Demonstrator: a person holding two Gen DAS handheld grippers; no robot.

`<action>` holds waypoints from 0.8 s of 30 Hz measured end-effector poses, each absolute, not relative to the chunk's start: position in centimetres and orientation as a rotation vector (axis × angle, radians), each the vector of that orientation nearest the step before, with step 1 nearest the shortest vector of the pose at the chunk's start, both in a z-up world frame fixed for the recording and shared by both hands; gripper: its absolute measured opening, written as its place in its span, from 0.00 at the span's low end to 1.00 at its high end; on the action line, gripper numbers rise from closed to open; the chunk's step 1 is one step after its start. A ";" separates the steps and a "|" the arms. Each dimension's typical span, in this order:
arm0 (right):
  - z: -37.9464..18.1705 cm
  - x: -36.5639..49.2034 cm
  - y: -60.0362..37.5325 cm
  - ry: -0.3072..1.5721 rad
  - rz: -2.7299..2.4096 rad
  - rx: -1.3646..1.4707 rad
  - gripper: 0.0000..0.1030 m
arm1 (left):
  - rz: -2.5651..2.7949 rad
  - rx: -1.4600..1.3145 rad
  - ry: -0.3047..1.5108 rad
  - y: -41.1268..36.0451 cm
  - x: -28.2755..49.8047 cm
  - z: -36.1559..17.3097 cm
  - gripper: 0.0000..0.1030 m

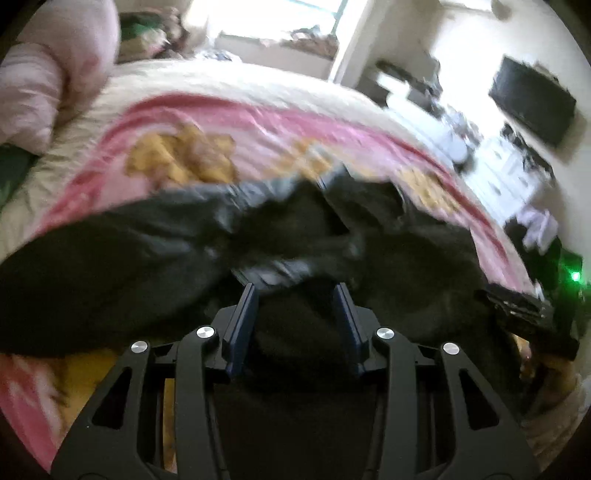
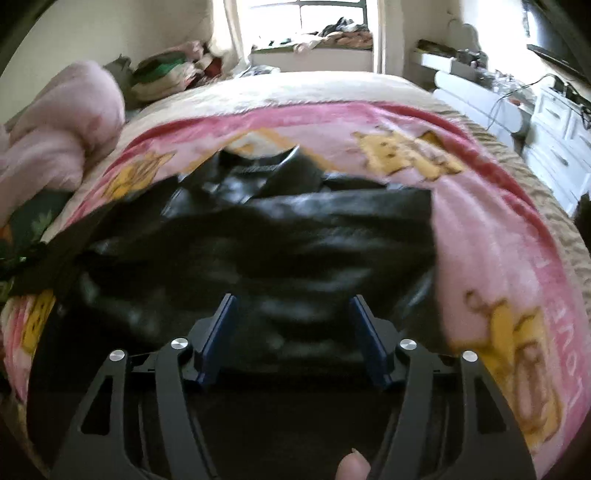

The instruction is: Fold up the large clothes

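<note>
A large black leather-like jacket [image 1: 147, 266] lies crumpled on a pink and yellow patterned blanket [image 1: 258, 125] on a bed. In the right wrist view the jacket [image 2: 258, 240] fills the middle of the blanket [image 2: 498, 258]. My left gripper [image 1: 295, 291] is open, its blue-padded fingers just above the jacket's folds. My right gripper [image 2: 293, 302] is open, fingers wide apart over the jacket's near part. Neither holds cloth. Both views are blurred by motion.
A rolled pink quilt [image 2: 55, 136] lies at the bed's left. Piled clothes [image 2: 162, 77] sit at the far left corner. White drawers [image 2: 557, 147] with cables stand on the right. A dark screen [image 1: 532, 99] hangs on the right wall. A window [image 2: 306, 22] is behind the bed.
</note>
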State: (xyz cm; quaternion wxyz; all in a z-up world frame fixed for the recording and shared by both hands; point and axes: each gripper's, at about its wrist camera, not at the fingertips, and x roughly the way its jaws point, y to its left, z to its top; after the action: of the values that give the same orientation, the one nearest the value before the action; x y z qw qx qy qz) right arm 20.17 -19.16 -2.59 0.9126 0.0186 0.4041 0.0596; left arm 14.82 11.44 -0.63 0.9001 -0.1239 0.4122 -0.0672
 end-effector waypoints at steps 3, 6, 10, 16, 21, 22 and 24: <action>-3.6 19.5 -18.0 0.865 0.115 0.034 0.70 | -0.144 -0.249 0.945 10.5 15.5 -3.4 0.36; -5.9 20.1 -18.1 0.942 0.064 0.046 0.71 | -0.130 -0.289 1.033 11.0 16.4 -6.6 0.37; -6.6 20.1 -18.0 0.932 0.041 0.068 0.72 | -0.115 -0.315 0.995 12.1 15.6 -5.6 0.50; -3.3 18.6 -16.2 0.837 0.115 0.098 0.90 | -0.040 -0.353 0.933 14.2 13.7 -3.5 0.91; -1.9 17.8 -13.3 0.796 0.165 0.047 0.96 | 0.094 -0.318 0.917 15.8 12.8 -2.5 0.91; -1.8 17.7 -12.9 0.791 0.175 0.043 0.96 | 0.114 -0.323 0.914 16.2 12.5 -2.4 0.91; -1.4 17.8 -11.4 0.789 0.195 0.032 0.96 | 0.144 -0.335 0.901 17.1 11.9 -2.0 0.91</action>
State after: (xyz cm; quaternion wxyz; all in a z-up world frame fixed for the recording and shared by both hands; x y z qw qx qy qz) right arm 17.78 -11.42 -1.38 0.9185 0.0157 0.3836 0.0948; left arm 11.94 17.13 -2.04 0.8842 -0.1609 0.4330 0.0690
